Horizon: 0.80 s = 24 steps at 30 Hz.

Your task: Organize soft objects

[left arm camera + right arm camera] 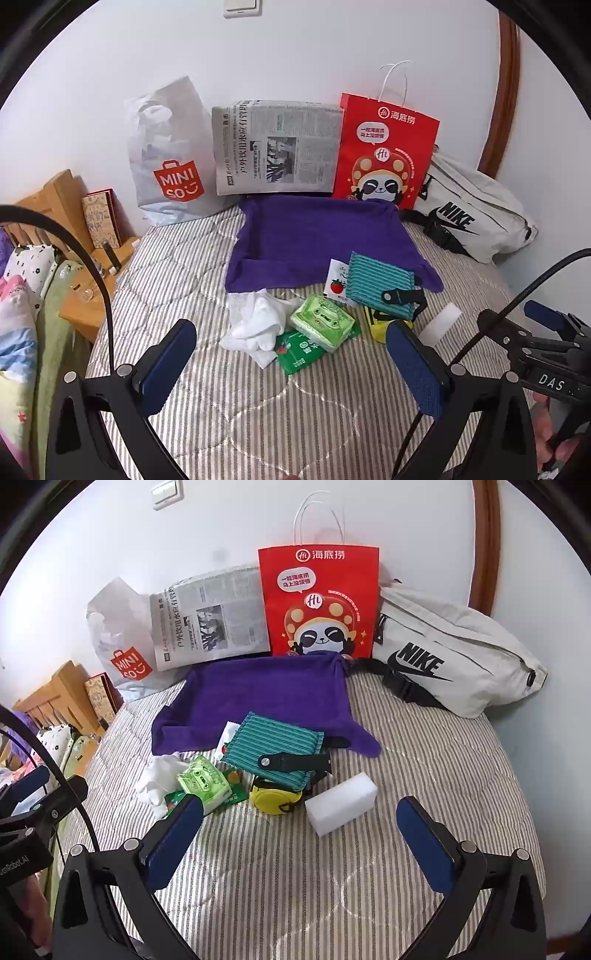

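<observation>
A purple cloth tray (317, 236) (258, 694) lies on the striped bed. In front of it sits a pile: a crumpled white cloth (255, 325) (157, 779), green tissue packs (319, 325) (205, 782), a teal striped pouch (380, 288) (275, 749) with a black strap, a yellow pouch (380, 326) (273, 797) and a white foam block (441, 325) (341, 803). My left gripper (293, 354) is open, hovering just short of the pile. My right gripper (299, 830) is also open, near the foam block. Neither holds anything.
Along the wall stand a white Miniso bag (170, 158) (122, 642), a newspaper (277, 147) (210, 616), a red paper bag (384, 151) (319, 598) and a white Nike bag (472, 210) (450, 650). A wooden bedside table (85, 258) stands left of the bed.
</observation>
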Each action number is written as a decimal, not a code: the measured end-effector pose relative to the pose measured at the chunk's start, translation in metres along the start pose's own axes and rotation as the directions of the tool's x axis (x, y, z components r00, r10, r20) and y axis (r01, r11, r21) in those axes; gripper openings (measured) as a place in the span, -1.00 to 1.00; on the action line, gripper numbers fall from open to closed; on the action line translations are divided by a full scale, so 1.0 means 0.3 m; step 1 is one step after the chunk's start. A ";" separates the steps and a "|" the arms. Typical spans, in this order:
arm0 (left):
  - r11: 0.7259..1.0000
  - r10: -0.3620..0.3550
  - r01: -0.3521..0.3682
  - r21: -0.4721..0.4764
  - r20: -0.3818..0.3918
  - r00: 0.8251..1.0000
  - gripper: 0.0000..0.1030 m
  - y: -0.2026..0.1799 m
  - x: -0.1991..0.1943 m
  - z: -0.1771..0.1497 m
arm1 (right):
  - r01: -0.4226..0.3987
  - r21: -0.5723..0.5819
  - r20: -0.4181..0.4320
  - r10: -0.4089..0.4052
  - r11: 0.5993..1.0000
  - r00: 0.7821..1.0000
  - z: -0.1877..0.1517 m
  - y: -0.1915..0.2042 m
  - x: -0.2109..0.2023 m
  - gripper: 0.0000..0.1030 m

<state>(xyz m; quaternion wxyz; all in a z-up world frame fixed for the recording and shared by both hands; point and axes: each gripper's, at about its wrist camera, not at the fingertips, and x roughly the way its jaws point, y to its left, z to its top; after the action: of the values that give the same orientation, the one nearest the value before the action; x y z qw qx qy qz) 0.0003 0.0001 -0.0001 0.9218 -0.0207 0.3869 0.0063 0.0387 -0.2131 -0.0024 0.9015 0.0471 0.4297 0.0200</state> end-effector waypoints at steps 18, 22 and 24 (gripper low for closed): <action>1.000 -0.024 0.024 0.011 0.024 0.999 1.00 -0.025 -0.030 -0.007 | 0.006 -0.015 0.023 -0.005 1.000 1.000 -0.011 0.006 -0.052 1.00; 1.000 -0.021 0.021 0.017 0.022 1.000 1.00 -0.026 -0.032 -0.009 | 0.010 -0.009 0.022 -0.010 1.000 1.000 -0.011 -0.002 -0.052 1.00; 1.000 -0.023 0.023 0.016 0.019 1.000 1.00 -0.021 -0.028 -0.006 | 0.010 -0.007 0.023 -0.010 1.000 1.000 -0.014 -0.006 -0.056 1.00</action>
<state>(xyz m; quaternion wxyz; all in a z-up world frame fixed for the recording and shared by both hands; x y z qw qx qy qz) -0.0067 -0.0063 0.0049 0.9257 -0.0179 0.3779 -0.0070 0.0250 -0.2160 0.0078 0.9067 0.0419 0.4194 0.0165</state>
